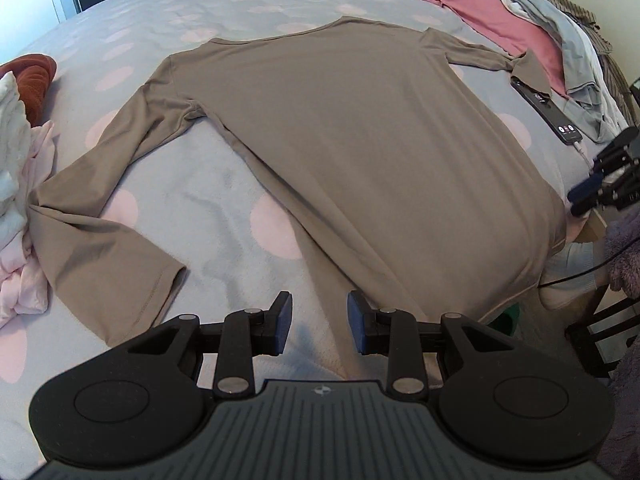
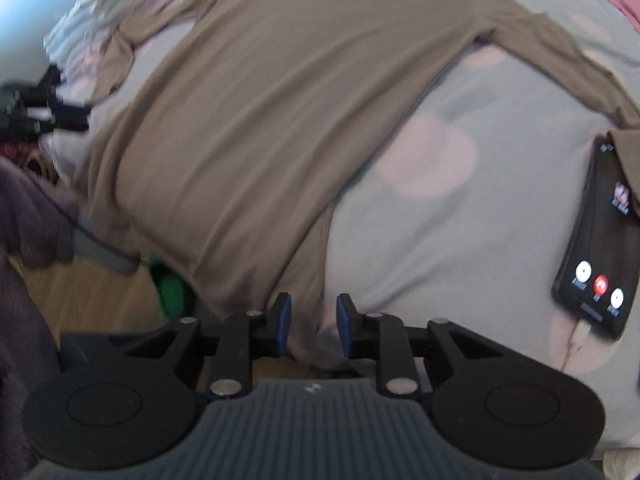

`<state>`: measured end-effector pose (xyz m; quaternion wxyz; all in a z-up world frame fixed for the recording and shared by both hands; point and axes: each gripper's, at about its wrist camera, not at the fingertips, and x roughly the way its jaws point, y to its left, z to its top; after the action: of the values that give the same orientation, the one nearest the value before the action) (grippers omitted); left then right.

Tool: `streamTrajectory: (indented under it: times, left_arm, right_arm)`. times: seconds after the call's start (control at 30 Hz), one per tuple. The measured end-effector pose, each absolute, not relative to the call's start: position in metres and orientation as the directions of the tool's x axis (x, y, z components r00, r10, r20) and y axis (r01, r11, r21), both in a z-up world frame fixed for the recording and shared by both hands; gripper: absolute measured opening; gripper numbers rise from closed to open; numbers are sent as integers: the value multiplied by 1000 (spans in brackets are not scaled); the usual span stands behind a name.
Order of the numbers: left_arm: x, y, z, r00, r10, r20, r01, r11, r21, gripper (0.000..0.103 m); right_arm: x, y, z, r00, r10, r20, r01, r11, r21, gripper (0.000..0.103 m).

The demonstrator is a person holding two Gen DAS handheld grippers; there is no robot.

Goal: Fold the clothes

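Shirt (image 1: 360,152) lengthwise — neckline far, hem near.

Both black, blue-padded hand-held grippers tilt steeply downward: the left hand-held gripper (image 1: 319,324) and right hand-held gripper (image 2: 311,325), jaws parted, gripping nothing.

A taupe sleeve cuff (image 2: 628,160) hides the phone's (image 2: 596,248) top corner near the bed's right edge; the right wrist view is motion-blurred, screen labels unreadable.

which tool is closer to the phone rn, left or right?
Right. The right tool sits at the shirt hem corner nearest the phone. The left tool is at the opposite hem corner, across the shirt.
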<state>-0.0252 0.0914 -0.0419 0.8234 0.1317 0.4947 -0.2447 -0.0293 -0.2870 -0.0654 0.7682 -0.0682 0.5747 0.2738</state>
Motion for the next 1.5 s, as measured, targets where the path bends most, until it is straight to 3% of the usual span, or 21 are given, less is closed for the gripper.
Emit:
streamTrajectory:
  times: [0.27, 0.3, 0.33, 0.43, 0.73, 0.87, 1.07, 1.2, 1.3, 1.43, 1.5]
  left_arm:
    - [-28, 92, -42, 406, -250, -879, 528, 849, 3, 28]
    - [-28, 93, -42, 407, -250, -879, 527, 850, 3, 28]
    - [-28, 93, -42, 408, -250, -878, 527, 850, 3, 28]
    - [-29, 95, -42, 410, -250, -877, 524, 851, 3, 28]
    - [-23, 94, -42, 402, -269, -875, 540, 842, -11, 28]
    - [-24, 92, -44, 383, -279, -881, 553, 833, -23, 31]
    - [-38, 91, -50, 313, -309, -898, 603, 795, -63, 32]
    - [-46, 88, -63, 274, -276, -921, 620, 783, -50, 32]
    - [-50, 86, -71, 268, -265, -926, 630, 776, -40, 32]
    - [-55, 75, -72, 223, -322, -920, 689, 720, -85, 4]
    - [-58, 71, -64, 223, -367, -903, 716, 691, -103, 0]
  right_arm:
    - [-28, -278, -82, 171, 318, -932, -533, 826, 184, 22]
    - [-27, -277, -83, 171, 320, -932, -537, 823, 185, 16]
    - [-25, -276, -84, 170, 322, -931, -540, 821, 186, 2]
    - [-26, -276, -76, 152, 346, -926, -532, 818, 219, 2]
    - [-39, -282, -25, 99, 308, -946, -465, 855, 230, 1]
    - [-37, -294, -30, 101, 256, -961, -379, 903, 201, 1]
    - [-30, -283, -59, 50, 212, -976, -404, 898, 175, 2]
    - [-27, -269, -53, 60, 205, -977, -462, 873, 155, 10]
    - [-22, -265, -38, 135, 219, -966, -483, 866, 129, 24]
    - [-17, -259, -27, 196, 241, -950, -500, 858, 114, 28]
    - [-17, -255, -25, 203, 240, -949, -514, 852, 105, 28]
